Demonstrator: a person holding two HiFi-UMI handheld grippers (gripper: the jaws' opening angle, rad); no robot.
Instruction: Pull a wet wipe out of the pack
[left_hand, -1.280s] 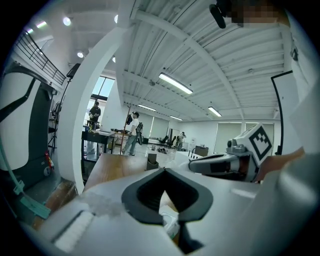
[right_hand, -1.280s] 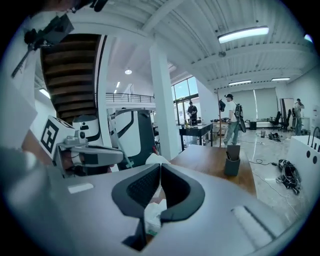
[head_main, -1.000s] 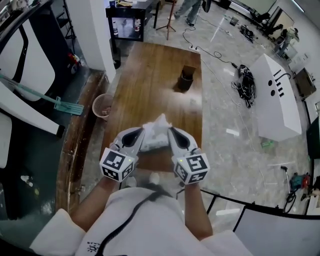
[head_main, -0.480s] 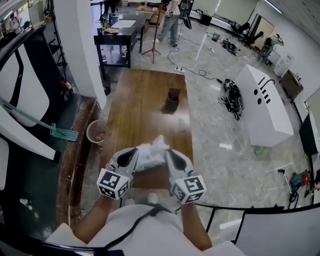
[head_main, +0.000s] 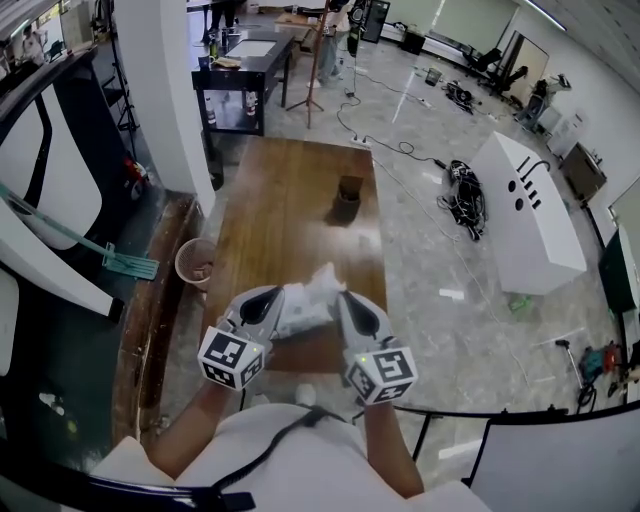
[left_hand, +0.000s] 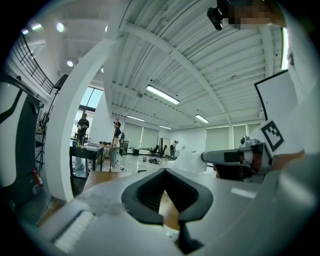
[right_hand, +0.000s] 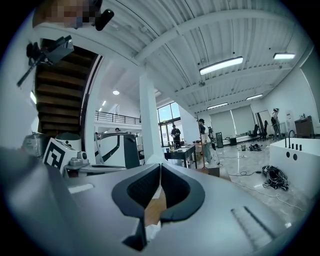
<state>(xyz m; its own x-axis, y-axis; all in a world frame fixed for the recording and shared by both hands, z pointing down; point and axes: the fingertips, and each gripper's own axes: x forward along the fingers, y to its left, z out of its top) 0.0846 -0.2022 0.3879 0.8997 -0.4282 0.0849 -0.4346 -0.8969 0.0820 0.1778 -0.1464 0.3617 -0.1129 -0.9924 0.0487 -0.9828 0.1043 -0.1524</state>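
Observation:
Both grippers are held up over the near end of the wooden table (head_main: 290, 200), pointing level, with a crumpled white wet wipe pack (head_main: 303, 312) between their tips. My left gripper (head_main: 284, 300) has its jaws closed at the pack's left side. My right gripper (head_main: 340, 298) is shut on the white wet wipe (head_main: 325, 277), which stands up in a peak from the pack. In the left gripper view the closed jaws (left_hand: 164, 171) fill the foreground, and the wipe (left_hand: 191, 160) shows at the right gripper's tip. The right gripper view shows closed jaws (right_hand: 160, 166).
A dark cup (head_main: 346, 200) stands at the table's far end. On the floor, a round basket (head_main: 197, 263) sits to the left, and a white bench (head_main: 530, 210) and a cable bundle (head_main: 466, 200) to the right. A black table (head_main: 235, 60) stands beyond, with people near it.
Both grippers have risen a little together with the white bundle. Their grips look unchanged, and the head camera has tipped up to show more of the room.

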